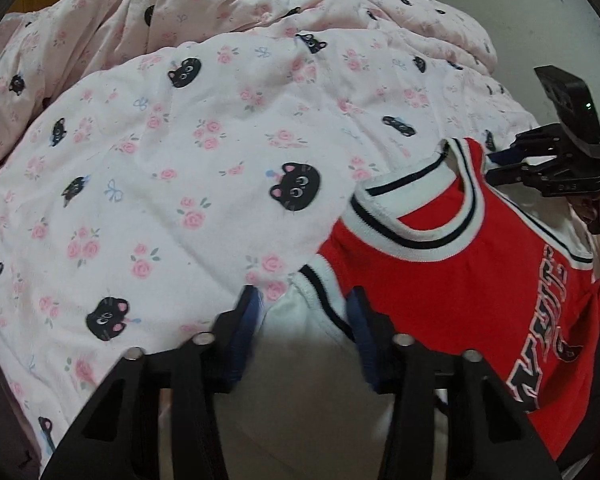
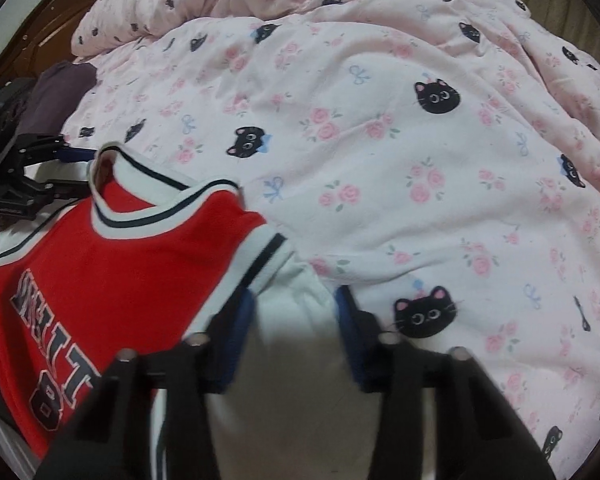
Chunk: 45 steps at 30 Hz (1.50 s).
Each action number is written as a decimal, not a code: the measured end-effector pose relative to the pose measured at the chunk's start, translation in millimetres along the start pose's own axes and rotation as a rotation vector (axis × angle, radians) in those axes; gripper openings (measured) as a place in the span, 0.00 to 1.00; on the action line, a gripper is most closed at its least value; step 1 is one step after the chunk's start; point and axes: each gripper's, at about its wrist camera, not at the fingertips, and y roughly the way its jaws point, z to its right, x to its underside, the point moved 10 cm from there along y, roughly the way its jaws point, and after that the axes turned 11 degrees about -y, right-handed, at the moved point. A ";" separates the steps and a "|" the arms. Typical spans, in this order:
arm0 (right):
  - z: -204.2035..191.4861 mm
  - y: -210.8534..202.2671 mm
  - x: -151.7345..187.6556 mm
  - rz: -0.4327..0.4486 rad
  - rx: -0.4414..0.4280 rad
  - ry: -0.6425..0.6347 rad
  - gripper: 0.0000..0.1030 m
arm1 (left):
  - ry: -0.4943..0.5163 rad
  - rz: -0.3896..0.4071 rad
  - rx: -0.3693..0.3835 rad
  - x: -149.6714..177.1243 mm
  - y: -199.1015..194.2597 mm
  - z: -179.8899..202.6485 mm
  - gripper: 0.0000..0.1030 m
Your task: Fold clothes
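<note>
a pink quilt (image 1: 204, 152) printed with black cat faces and roses covers the bed, rumpled at the far side. a red jersey (image 1: 471, 292) lies on its near edge. the left tool (image 1: 303, 312) and right tool (image 2: 296, 308) each clamp a white sleeve of it.

Home bedroom: bed under pink cat-print duvet (image 1: 220, 140) (rumpled), wooden headboard (image 2: 32, 36).
</note>
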 end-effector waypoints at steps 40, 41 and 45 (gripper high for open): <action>161.5 -12.1 -62.4 0.002 0.488 0.217 0.08 | -0.053 0.234 -0.346 -175.4 43.7 -7.4 0.51; 164.3 -9.1 -60.4 -0.007 0.510 0.215 0.11 | -0.066 0.250 -0.360 -175.6 40.2 -12.9 0.59; 180.4 -15.5 -47.6 -0.006 0.605 0.245 0.46 | -0.109 0.314 -0.446 -176.6 17.1 -36.4 0.60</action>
